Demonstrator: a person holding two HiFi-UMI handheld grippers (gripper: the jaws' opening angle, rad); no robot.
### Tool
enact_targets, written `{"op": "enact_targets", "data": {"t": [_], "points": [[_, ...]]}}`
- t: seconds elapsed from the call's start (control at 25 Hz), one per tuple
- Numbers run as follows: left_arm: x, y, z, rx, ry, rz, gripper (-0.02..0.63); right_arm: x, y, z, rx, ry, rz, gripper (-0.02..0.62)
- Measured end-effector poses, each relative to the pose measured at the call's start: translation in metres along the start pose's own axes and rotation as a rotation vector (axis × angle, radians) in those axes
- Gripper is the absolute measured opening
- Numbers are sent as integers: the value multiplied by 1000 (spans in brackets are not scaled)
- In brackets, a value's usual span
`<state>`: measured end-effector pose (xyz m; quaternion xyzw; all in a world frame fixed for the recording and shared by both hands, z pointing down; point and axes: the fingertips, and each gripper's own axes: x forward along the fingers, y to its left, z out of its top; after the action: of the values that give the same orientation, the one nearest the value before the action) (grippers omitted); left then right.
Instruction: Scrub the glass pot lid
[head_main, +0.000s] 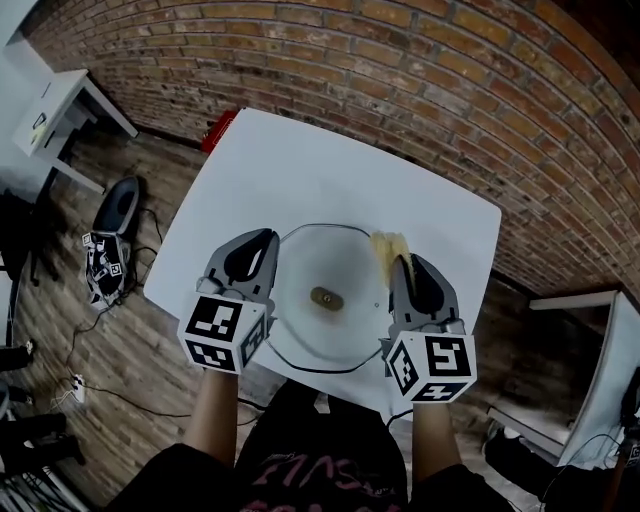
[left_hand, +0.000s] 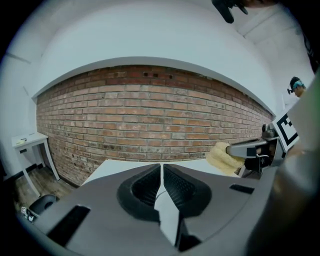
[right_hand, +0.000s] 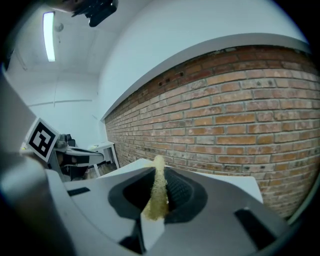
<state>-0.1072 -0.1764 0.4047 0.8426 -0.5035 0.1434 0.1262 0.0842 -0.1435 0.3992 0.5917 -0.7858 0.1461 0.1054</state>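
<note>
Right tongs (right_hand: 160, 180) clamp sponge (head_main: 390, 248); left tongs (left_hand: 162, 172) closed beside glass lid (head_main: 310, 335).

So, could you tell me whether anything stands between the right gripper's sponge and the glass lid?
Nothing visible does. The right gripper, shut on the sponge, is at the right rim of the glass lid. The left gripper sits at the left rim, clear of it.

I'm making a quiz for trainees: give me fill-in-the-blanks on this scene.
The right claw grips a yellow ___. The lid lies on a white ___. Behind it stands a ___ wall.
Missing: sponge, table, brick.
</note>
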Motion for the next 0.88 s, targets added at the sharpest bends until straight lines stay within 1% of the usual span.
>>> {"op": "enact_targets", "data": {"t": [0.24,0.52,0.68,0.88], "points": [[1,4,-22,-29,22,10,23,3,2,-25,20,40,5,57],[2,6,-64,-72,88,11,23,8,8,-58,35,93,21,57],[3,6,-72,-84,98,8,23,11,8,-66,35,109,26,57],[3,9,-77,-110,113,-10,23,14,10,-64,26,111,32,57]]}}
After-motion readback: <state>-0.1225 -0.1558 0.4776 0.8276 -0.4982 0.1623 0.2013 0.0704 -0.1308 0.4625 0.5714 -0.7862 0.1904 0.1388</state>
